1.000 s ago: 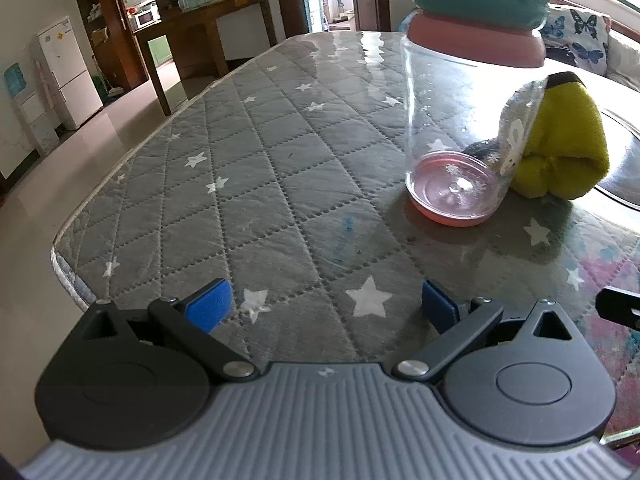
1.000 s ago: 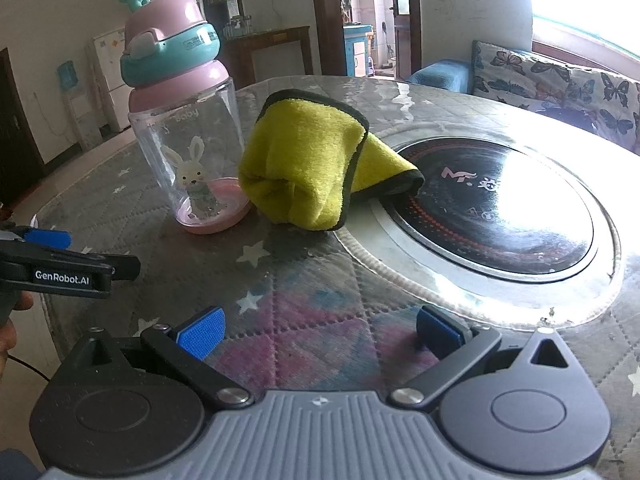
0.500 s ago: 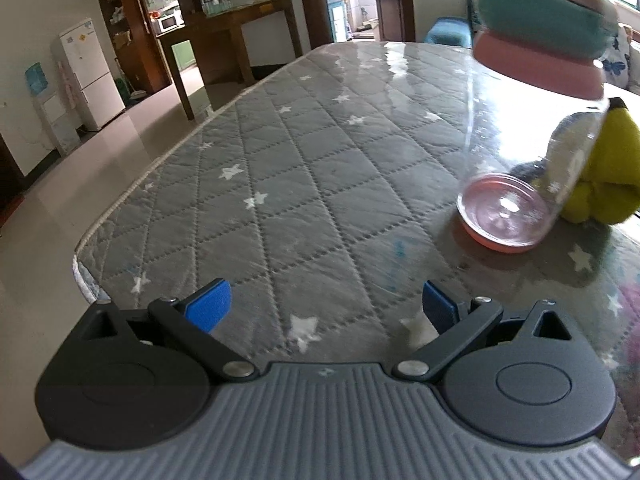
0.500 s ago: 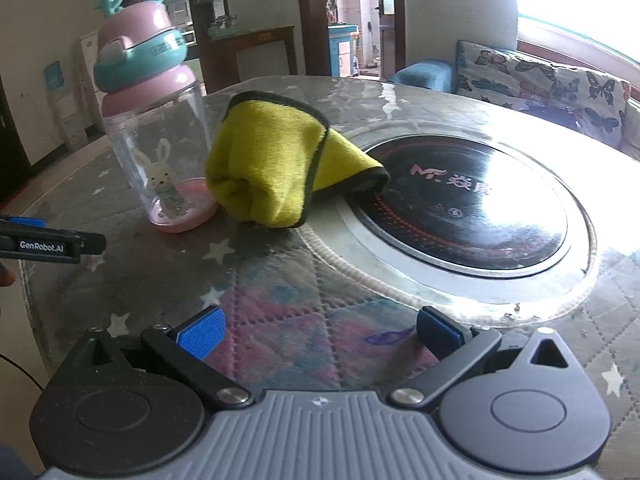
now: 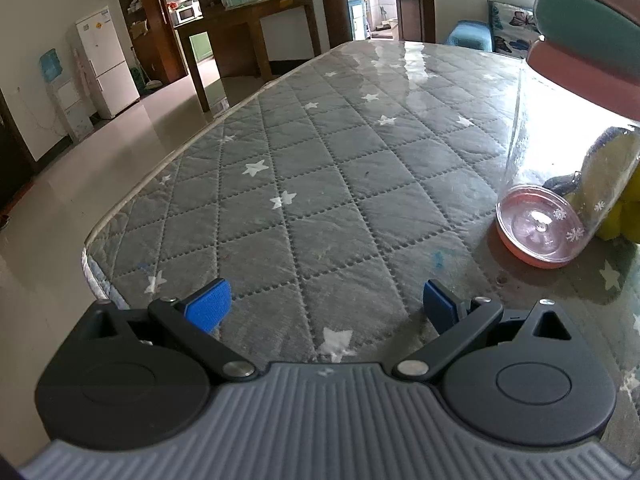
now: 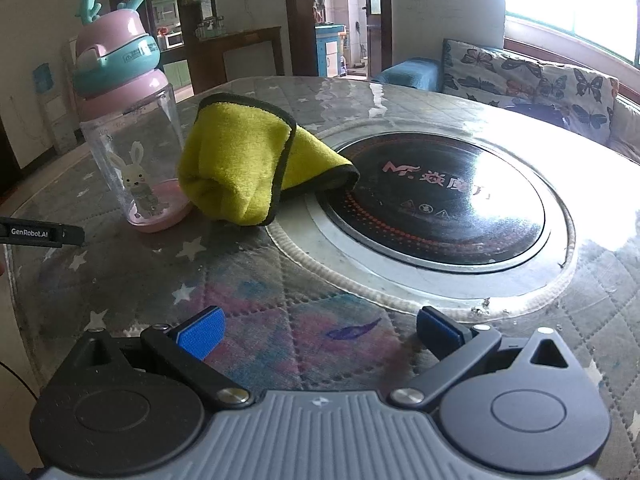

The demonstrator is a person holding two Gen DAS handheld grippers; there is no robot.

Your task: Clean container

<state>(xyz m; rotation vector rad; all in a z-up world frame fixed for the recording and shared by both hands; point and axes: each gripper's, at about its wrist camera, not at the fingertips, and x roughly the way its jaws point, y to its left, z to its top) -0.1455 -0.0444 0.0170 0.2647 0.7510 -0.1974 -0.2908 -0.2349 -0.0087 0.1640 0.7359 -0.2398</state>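
Note:
A clear plastic bottle (image 6: 136, 152) with a pink base, a rabbit print and a pink-and-teal antlered lid stands upright on the table. In the left wrist view the bottle (image 5: 560, 184) fills the far right edge. A folded yellow cloth (image 6: 240, 164) with a dark hem leans against its right side. My left gripper (image 5: 326, 306) is open and empty, low over the quilted cover to the left of the bottle. My right gripper (image 6: 320, 330) is open and empty, short of the cloth. The left gripper's finger (image 6: 40, 232) pokes in at the left edge of the right wrist view.
The table wears a grey quilted star-pattern cover (image 5: 320, 168) under clear plastic. A round black induction hob (image 6: 436, 196) in a metal ring is set into the table right of the cloth. The table edge (image 5: 120, 216) drops off at left. A sofa (image 6: 560, 84) stands behind.
The left gripper has swung left and back, so the bottle slid toward the right edge of its view. The right gripper shifted slightly; bottle and cloth stayed put.

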